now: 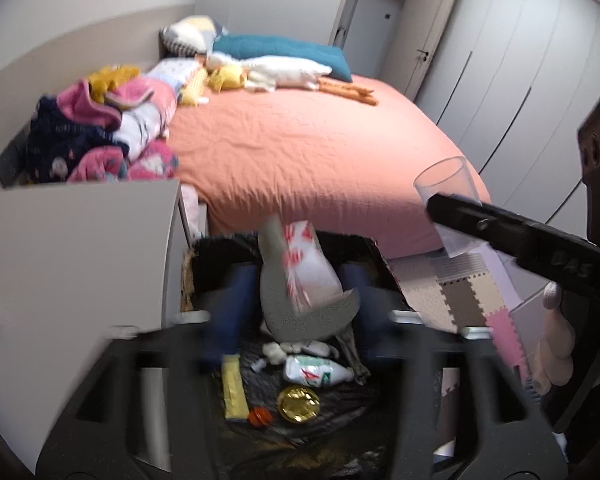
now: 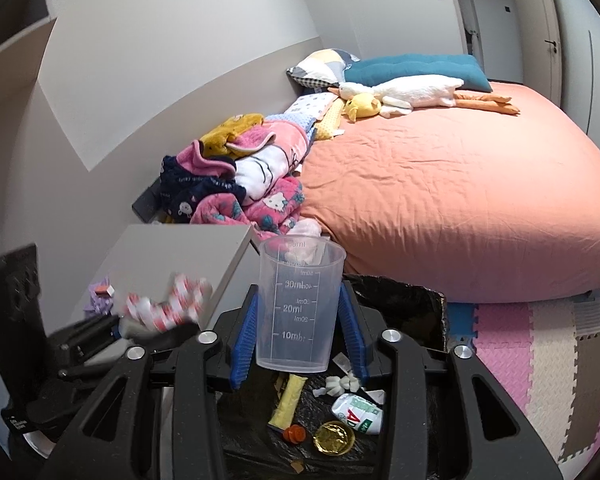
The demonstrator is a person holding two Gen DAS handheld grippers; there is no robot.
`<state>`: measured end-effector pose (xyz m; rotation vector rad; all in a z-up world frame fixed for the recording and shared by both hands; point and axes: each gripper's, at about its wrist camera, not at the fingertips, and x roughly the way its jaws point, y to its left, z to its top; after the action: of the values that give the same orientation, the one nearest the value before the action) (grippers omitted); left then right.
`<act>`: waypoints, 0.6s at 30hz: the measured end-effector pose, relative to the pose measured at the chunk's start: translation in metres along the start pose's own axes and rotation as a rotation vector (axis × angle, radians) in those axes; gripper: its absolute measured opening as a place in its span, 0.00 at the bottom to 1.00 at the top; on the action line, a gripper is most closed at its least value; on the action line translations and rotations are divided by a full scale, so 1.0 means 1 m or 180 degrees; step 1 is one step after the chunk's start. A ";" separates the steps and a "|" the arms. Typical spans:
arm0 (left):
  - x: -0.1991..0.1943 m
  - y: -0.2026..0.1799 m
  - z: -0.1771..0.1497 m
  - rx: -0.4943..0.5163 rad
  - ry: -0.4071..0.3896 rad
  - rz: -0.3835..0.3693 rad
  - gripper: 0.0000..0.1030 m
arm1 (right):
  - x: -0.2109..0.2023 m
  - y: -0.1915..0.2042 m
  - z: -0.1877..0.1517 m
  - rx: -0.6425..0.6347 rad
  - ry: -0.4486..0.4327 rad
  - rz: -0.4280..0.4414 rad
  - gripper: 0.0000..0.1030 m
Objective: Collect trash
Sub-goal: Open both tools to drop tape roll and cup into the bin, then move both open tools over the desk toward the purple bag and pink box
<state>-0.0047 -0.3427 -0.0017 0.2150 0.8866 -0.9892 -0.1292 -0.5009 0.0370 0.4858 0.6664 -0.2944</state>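
Bin (image 2: 400, 292) already holds scraps. Left hand-held gripper (image 1: 300, 280) clamps a red-white wrapper (image 1: 304, 264); right hand-held gripper (image 2: 298, 320) clamps a measuring cup (image 2: 296, 304); neither dropped yet.

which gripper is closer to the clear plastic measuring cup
Right. The right gripper is clamped on the clear plastic measuring cup, blue pads touching both sides. The left gripper is off to the cup's left, holding a red-and-white wrapper.

The trash bin (image 2: 404, 304) stands between the bedside cabinet (image 2: 188, 260) and the bed (image 2: 460, 208), with litter inside it.
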 end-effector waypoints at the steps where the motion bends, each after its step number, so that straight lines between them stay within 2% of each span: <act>1: -0.001 0.001 0.000 -0.0049 0.0002 0.0031 0.93 | -0.004 -0.001 0.001 0.0088 -0.0063 -0.0049 0.85; 2: -0.003 0.003 -0.001 -0.0080 -0.0029 0.0053 0.94 | -0.010 -0.003 0.001 0.0197 -0.0174 -0.0111 0.95; 3: -0.005 0.005 -0.001 -0.0082 -0.0044 0.0070 0.94 | -0.014 -0.005 0.002 0.0247 -0.0234 -0.0115 0.97; 7: -0.006 0.012 -0.003 -0.0129 -0.0030 0.0138 0.94 | -0.011 -0.007 0.004 0.0284 -0.0118 -0.0084 0.97; 18: -0.015 0.022 -0.008 -0.0196 -0.0090 0.0211 0.94 | -0.001 0.002 0.003 0.0198 -0.0065 -0.0030 0.97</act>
<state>0.0045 -0.3166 -0.0008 0.1766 0.8775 -0.9000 -0.1277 -0.5010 0.0399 0.5384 0.6411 -0.3295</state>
